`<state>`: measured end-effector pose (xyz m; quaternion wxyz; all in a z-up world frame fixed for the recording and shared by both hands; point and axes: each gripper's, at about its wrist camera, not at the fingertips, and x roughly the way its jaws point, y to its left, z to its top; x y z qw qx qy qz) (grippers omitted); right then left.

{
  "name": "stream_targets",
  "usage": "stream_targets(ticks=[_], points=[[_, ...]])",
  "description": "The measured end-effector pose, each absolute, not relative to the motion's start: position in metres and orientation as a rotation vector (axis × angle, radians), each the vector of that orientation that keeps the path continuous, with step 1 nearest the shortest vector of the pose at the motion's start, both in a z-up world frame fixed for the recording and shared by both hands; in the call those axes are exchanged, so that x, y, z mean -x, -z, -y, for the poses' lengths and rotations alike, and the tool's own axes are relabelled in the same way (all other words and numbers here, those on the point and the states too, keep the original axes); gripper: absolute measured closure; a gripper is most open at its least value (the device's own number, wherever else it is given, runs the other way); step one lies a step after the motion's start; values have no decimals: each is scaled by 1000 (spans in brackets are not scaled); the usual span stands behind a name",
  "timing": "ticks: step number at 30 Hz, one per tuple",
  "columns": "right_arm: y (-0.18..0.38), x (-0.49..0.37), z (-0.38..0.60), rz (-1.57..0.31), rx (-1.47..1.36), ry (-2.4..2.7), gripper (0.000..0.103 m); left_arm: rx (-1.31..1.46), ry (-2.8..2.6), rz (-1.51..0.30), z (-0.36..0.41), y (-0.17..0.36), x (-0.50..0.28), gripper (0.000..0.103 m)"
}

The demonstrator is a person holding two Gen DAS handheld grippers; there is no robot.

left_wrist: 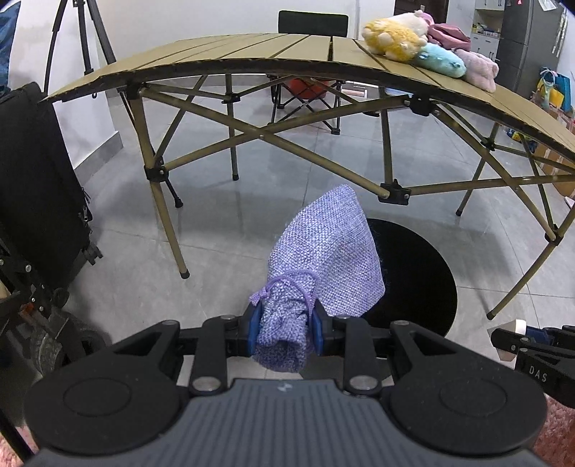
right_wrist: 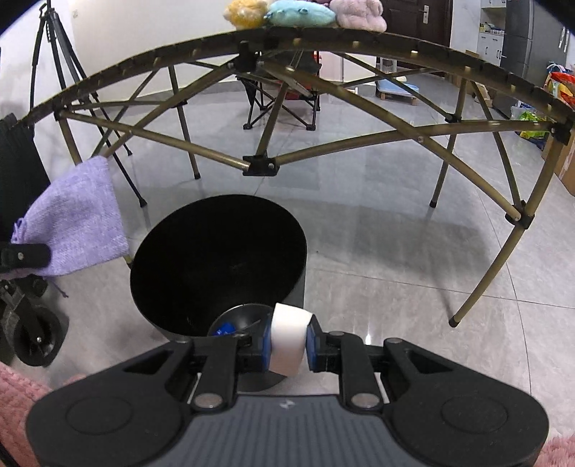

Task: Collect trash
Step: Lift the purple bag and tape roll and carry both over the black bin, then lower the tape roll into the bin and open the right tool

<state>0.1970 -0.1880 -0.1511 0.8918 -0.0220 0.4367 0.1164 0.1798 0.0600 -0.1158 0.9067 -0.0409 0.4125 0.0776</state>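
Right hand-held gripper [right_wrist: 287, 339] gripping a white roll [right_wrist: 289, 337] over the black bin [right_wrist: 215, 258].
Left hand-held gripper [right_wrist: 25, 255] is holding a purple pouch [right_wrist: 77, 219] beside the bin; plush toys [right_wrist: 305, 12] are lying on the desk [right_wrist: 359, 36].

floor [right_wrist: 377, 251]: black bin [right_wrist: 215, 266] | folding table [left_wrist: 222, 54]: three plush toys [left_wrist: 431, 54]

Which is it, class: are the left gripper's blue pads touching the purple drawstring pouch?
Touching. The left wrist view shows the left gripper with both blue pads pressed against the gathered neck of the purple drawstring pouch.
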Motion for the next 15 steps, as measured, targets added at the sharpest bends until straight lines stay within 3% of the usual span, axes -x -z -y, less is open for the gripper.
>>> stream_targets(ticks=[15], points=[[157,-211,162,-944,107,-252,85,133,-220,-893,-88,125,-189,75]])
